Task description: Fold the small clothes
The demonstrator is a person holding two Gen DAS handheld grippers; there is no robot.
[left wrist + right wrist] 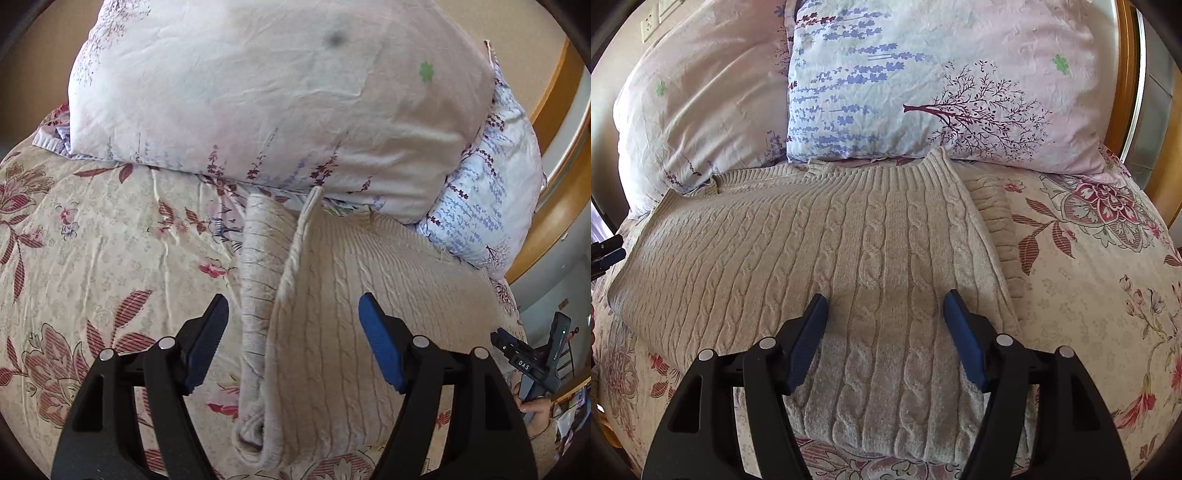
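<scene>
A beige cable-knit sweater lies flat on the floral bedspread, its ribbed collar toward the pillows. In the left wrist view the sweater shows a sleeve folded in along its left edge. My left gripper is open and empty above that folded edge. My right gripper is open and empty above the sweater's lower right part. The right gripper also shows at the right edge of the left wrist view, and the left gripper at the left edge of the right wrist view.
Two pillows lie behind the sweater: a pale pink one and a lavender-print one. A wooden bed frame runs along the right. The floral bedspread stretches to the left of the sweater.
</scene>
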